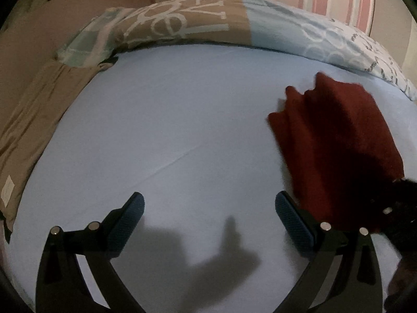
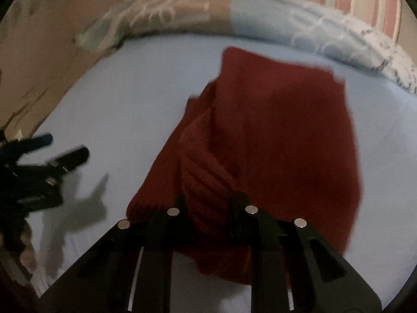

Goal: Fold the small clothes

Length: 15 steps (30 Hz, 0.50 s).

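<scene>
Hovering over the pale blue bedsheet, the left gripper stands wide open with nothing between its pads, likely free to catch a loose edge. To its right the dark red knitted garment hangs bunched just above the sheet, pinched by the right gripper, whose fingers clamp its ribbed edge, apparently to spread it for folding.

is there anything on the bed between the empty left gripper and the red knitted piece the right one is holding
Nothing visible. The left gripper is open over bare blue sheet, and only sheet lies between it and the red knit, which the right gripper holds bunched. The pillows lie along the far edge, out of the way.
</scene>
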### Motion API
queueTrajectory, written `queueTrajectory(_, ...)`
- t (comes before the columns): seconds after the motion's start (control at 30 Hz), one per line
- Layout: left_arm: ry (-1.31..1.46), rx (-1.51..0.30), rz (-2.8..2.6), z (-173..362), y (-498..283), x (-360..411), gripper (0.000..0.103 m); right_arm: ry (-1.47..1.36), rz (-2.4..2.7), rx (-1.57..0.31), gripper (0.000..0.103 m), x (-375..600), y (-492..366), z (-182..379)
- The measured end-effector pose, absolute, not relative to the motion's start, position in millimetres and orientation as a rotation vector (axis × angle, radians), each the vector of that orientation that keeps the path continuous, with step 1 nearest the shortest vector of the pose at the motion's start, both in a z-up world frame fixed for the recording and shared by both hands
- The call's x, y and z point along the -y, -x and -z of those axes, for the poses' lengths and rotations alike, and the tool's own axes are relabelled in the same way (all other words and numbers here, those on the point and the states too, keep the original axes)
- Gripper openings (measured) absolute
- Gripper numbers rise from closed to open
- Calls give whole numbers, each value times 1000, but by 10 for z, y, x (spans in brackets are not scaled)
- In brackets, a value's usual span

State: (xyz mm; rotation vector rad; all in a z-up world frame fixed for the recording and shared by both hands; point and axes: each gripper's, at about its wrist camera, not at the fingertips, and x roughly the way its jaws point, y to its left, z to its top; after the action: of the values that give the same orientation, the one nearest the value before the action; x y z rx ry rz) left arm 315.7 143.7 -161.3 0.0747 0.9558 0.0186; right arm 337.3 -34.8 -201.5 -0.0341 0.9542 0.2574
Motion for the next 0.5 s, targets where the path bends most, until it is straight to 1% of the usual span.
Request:
queueTrajectory(0.07,-79,-959,-5,1632,-3101,-1446,101,81,-259,-979,16,244,-3356,2122)
queueTrajectory(0.13,-88,-958,8,1640,-3069,-1401,101,89,-261,-968,18,234,-3341,2078)
queueTrajectory(0.17,-93,-956,12,1643,-3056,-1373,101,74,-264,-963,23,272,-3350,2047)
queueTrajectory(0.2,-93,-955,17,1646,-3051,-1367,101,54,-268,-956,25,323,-3348,2003)
queueTrajectory(0.27,-85,-957,32,1640,-3047,-1306,101,21,-288,-951,47,409,-3291,1904)
queueTrajectory(0.3,-80,-954,40,1623,-3046,-1280,101,20,-294,-944,48,432,-3247,1867)
queueTrajectory(0.33,-76,-951,47,1607,-3055,-1261,101,29,-295,-929,52,480,-3180,1801)
queueTrajectory(0.37,-70,-946,56,1581,-3052,-1220,101,45,-286,-906,61,534,-3084,1724)
queueTrajectory(0.4,-67,-943,64,1565,-3052,-1188,101,40,-278,-883,66,635,-2991,1661)
queueTrajectory(0.43,-64,-939,80,1540,-3053,-1124,101,26,-269,-862,73,720,-2904,1616)
queueTrajectory(0.5,-68,-939,105,1522,-3060,-975,101,6,-228,-839,75,949,-2769,1570)
